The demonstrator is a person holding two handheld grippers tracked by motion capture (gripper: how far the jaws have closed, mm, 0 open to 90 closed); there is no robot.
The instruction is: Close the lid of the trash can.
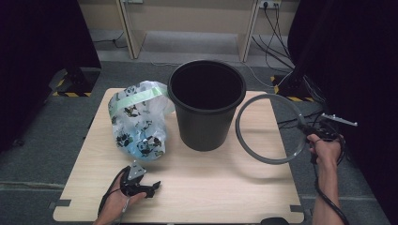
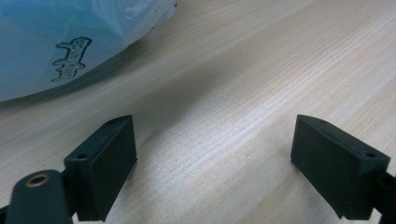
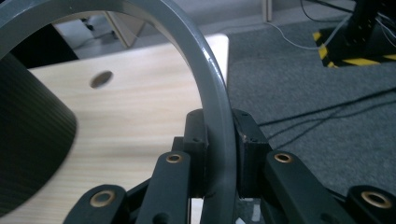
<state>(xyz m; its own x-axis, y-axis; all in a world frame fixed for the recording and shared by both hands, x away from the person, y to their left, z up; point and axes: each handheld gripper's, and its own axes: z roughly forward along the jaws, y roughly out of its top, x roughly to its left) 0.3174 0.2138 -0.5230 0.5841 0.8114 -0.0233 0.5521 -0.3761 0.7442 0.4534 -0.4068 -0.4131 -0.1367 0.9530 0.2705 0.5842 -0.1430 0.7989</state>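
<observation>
A black bin (image 1: 207,103) stands upright at the back middle of the wooden table (image 1: 220,187). A grey ring (image 1: 268,129), the bin's rim hoop, hangs tilted above the table's right side. My right gripper (image 1: 307,131) is shut on the ring's right edge; in the right gripper view both pads clamp the grey band (image 3: 217,140) beside the bin wall (image 3: 28,140). A stuffed plastic bag (image 1: 137,122) with a panda print lies left of the bin. My left gripper (image 1: 152,187) rests on the table in front of the bag, open, its jaws (image 2: 215,172) wide apart over bare wood, the bag (image 2: 60,42) just beyond.
Dark curtains (image 1: 37,47) and stands (image 1: 75,77) flank the table. Cables (image 1: 281,33) trail over the grey floor at the back right. A wooden desk frame (image 1: 187,23) stands behind. Bare tabletop lies between the two grippers.
</observation>
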